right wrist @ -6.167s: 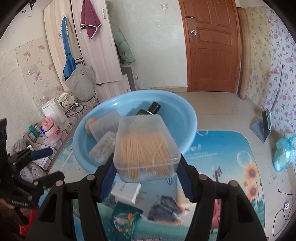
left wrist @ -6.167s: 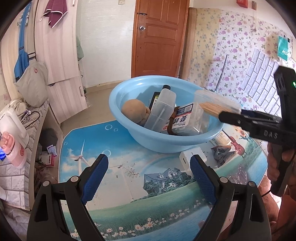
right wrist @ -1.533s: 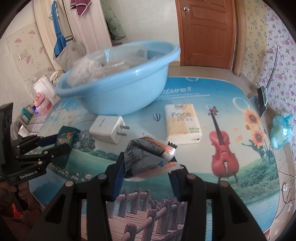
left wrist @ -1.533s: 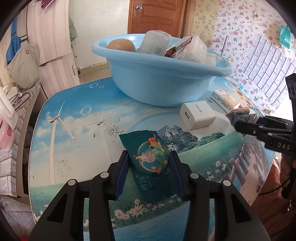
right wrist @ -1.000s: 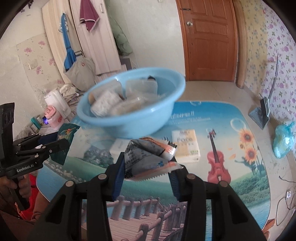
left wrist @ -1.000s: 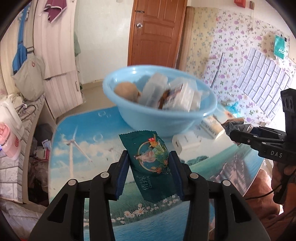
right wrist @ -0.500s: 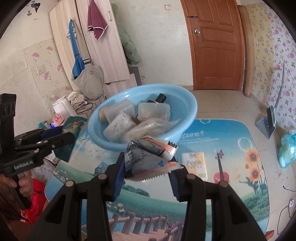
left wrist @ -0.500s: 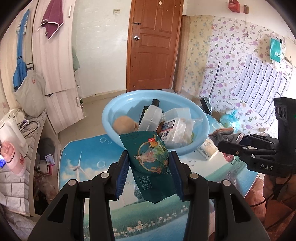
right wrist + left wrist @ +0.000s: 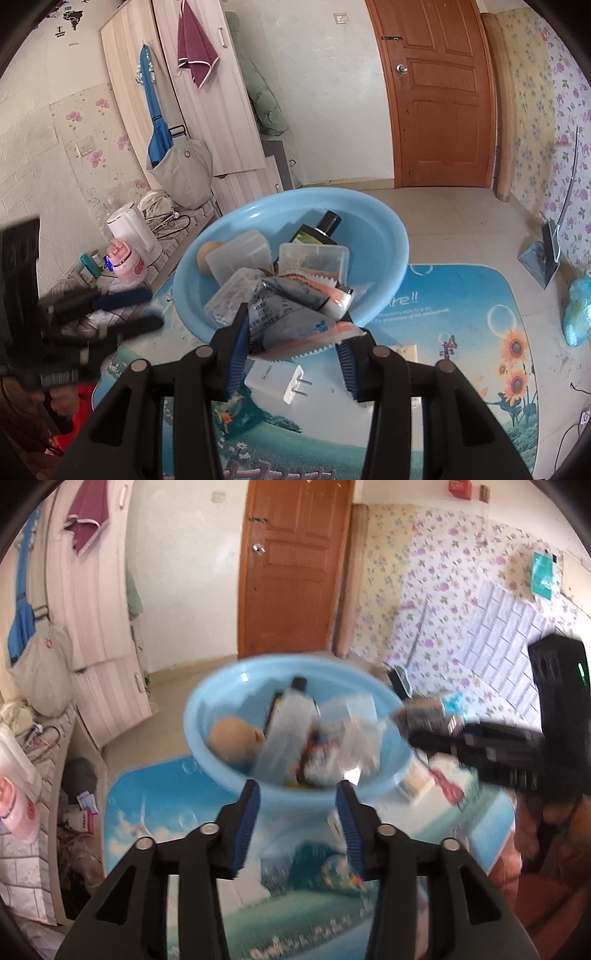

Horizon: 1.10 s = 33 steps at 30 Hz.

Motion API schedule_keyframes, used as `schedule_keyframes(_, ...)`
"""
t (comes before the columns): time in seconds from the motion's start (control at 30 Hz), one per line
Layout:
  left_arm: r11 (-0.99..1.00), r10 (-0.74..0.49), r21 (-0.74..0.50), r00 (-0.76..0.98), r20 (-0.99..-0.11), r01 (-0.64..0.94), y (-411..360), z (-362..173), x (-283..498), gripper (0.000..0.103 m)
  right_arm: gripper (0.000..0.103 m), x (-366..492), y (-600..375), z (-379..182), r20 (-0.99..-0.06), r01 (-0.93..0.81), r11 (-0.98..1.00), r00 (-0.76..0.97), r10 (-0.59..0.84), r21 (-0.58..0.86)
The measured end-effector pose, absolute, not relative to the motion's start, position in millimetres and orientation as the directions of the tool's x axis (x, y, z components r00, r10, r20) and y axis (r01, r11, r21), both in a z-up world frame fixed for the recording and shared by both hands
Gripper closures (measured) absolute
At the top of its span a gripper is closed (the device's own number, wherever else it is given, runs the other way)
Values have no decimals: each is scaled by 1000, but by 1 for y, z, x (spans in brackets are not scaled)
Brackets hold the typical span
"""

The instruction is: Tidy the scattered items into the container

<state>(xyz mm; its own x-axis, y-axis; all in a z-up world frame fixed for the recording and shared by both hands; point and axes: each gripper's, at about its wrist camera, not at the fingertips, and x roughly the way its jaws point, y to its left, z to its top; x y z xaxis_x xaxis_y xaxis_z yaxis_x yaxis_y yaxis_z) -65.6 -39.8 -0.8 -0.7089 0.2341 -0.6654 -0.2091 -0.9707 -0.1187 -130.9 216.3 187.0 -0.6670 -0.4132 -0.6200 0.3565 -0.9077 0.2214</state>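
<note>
Right gripper was clenched on the grey-and-orange snack packet, held above the near rim of the blue basin, which sat at the far side of the table and was already heaped with boxes and a bottle. I judged the danger to be letting go there. The packet hung over the rim rather than the middle, so it could slide off the pile or the lip and land back on the table. The green packet lay on the table near the basin, beside the white charger, and both were yet to be put in. My right tool pointed forward and down at the basin. Left gripper hung at the near left, jaws parted with nothing between them. It was blurred in both views.
</note>
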Motion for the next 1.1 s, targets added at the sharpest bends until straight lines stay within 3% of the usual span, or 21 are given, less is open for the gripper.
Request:
schedule_keyframes(0.07,-961,262,-121,-675,-690,-249,-34,-17,-57,36,61,-132,219,184,-627,346,-910,-662,-410,229)
schedule_keyframes(0.17,-955,263,-110,-616,-742,-276,-23,-41,-52,26,61,-131,223,179,-638,331,-913,-657,-403,236)
schedule_keyframes(0.47,-961,249,-141,-528,-812,-237,-14,-91,-77,25,61,-123,229,175,-646,316,-920,-656,-389,232)
schedule_keyframes(0.7,-964,228,-103,-556,-799,-247,-6,-101,-75,20,61,-121,232,172,-652,306,-923,-656,-381,233)
schedule_keyframes(0.73,-963,231,-103,-561,-795,-250,-7,-100,-76,23,61,-121,232,172,-652,306,-923,-655,-382,233)
schedule_keyframes(0.77,-956,252,-112,-568,-784,-270,-7,-99,-73,38,61,-121,232,172,-653,307,-923,-654,-383,234)
schedule_keyframes(0.83,-946,283,-130,-567,-774,-296,-4,-97,-70,52,61,-120,230,171,-655,308,-922,-651,-384,234)
schedule_keyframes(0.9,-948,282,-132,-574,-769,-289,-6,-96,-69,63,61,-119,230,171,-655,308,-922,-651,-383,234)
schedule_keyframes(1.03,-954,292,-191,-585,-757,-230,-28,-95,-68,103,61,-116,230,172,-652,307,-923,-655,-381,230)
schedule_keyframes(1.1,-953,299,-201,-583,-756,-227,-29,-98,-67,103,61,-114,230,172,-653,305,-924,-656,-379,230)
